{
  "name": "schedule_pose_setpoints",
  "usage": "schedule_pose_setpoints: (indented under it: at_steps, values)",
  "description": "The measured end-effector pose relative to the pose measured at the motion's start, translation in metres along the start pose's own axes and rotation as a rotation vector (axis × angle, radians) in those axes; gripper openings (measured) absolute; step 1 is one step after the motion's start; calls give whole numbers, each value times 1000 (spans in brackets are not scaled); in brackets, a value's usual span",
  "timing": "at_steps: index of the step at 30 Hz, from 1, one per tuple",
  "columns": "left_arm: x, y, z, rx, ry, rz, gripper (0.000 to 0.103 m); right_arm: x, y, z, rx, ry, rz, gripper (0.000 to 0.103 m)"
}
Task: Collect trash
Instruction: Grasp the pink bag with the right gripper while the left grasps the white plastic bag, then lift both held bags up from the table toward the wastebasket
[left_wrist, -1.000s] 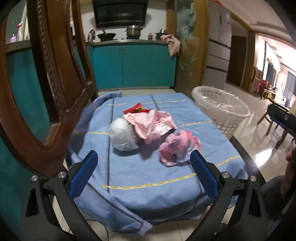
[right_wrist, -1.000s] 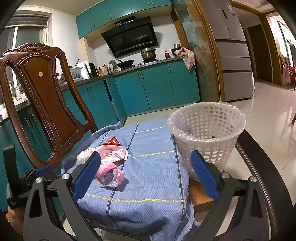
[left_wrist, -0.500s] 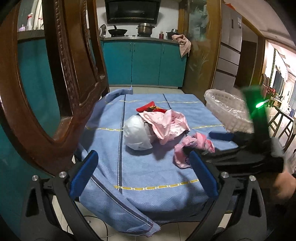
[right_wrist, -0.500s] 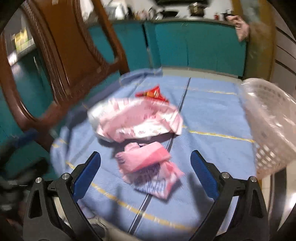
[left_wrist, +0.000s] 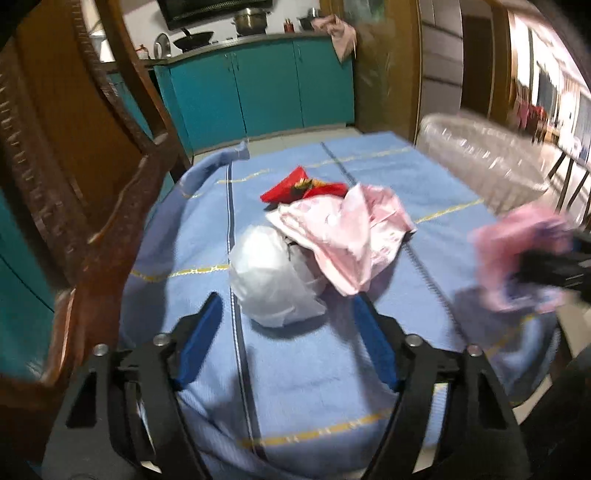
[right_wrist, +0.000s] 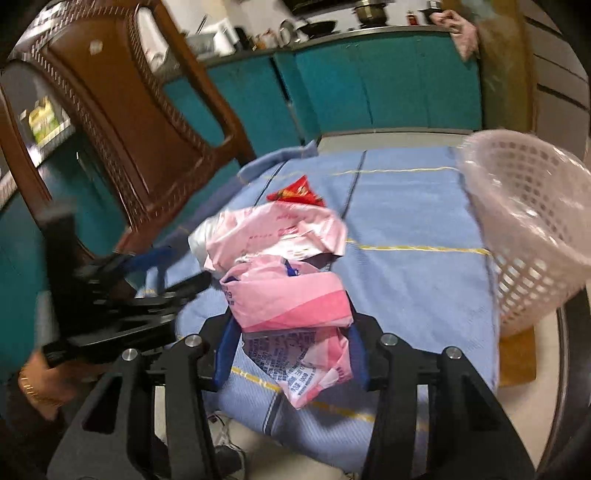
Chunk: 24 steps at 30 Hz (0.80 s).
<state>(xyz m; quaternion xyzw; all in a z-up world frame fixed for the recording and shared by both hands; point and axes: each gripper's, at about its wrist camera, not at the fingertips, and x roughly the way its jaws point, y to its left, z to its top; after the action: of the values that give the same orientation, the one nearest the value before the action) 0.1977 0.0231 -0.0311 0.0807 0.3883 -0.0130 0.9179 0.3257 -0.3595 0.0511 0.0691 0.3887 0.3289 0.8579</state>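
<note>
**Two grippers closing in on table trash**

The right gripper (right_wrist: 290, 328) is clamping a crumpled pink wrapper (right_wrist: 291, 295), its jaws having just been closing. The left gripper (left_wrist: 288, 332) is narrowing too, jaws not yet touching the white bag (left_wrist: 271, 277) between them. Behind are lying a pale pink bag (left_wrist: 351, 232) and red wrapper (left_wrist: 295, 188); the basket (right_wrist: 535, 221) is standing at right.

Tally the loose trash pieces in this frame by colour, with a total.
Pink wrappers: 2, the large crumpled one on the cloth and the small one in the right gripper
White bag: 1
Red wrapper: 1
Total: 4
</note>
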Motion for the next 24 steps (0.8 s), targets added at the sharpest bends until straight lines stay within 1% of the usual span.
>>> schedule_pose_setpoints:
  at_steps: [1,3,4,5,6,7,8,9,11,12,14,15,17,19,21,22,24]
  values:
    - [6,1,2,2,11,-5,64,-5,-2,-1,8,-8,-4,50]
    - [15,3,6,-6,21,-25,52,-12,-6,-3,26,-22,-4,50]
    - [17,4,7,-11,19,-39,48,-15,-8,-4,34,-28,-2,50]
    - [17,5,8,-13,16,-49,38,-18,-9,-5,38,-30,-2,50]
    - [15,6,9,-18,4,-67,21,-19,-9,-6,40,-34,-3,50]
    - [12,7,10,-24,-5,-85,12,-20,-9,-7,41,-35,-3,50]
    - [7,6,11,-27,-16,-96,7,-21,-8,-7,40,-36,-1,50]
    - [3,6,11,-26,-30,-103,4,-22,-7,-8,38,-38,0,50]
    - [-19,7,8,-25,-87,-136,3,-20,-5,-8,33,-42,2,50]
    - [-28,6,6,-30,-115,-139,3,-21,-5,-9,32,-45,5,50]
    - [-47,9,2,-60,-166,-152,2,-25,-4,-9,31,-55,10,50]
    - [-61,12,-1,-89,-209,-159,2,-28,-5,-10,33,-63,17,51]
    - [-79,16,-3,-121,-269,-159,2,-36,-4,-12,34,-84,26,51]
    - [-101,22,-8,-151,-361,-159,2,-46,-1,-12,25,-129,31,51]
    - [-117,23,-11,-178,-429,-161,2,-54,2,-13,7,-165,21,51]
    - [-124,24,-14,-195,-457,-168,2,-58,4,-14,-4,-188,9,50]
    - [-134,23,-18,-208,-486,-180,2,-65,6,-16,-22,-215,-4,51]
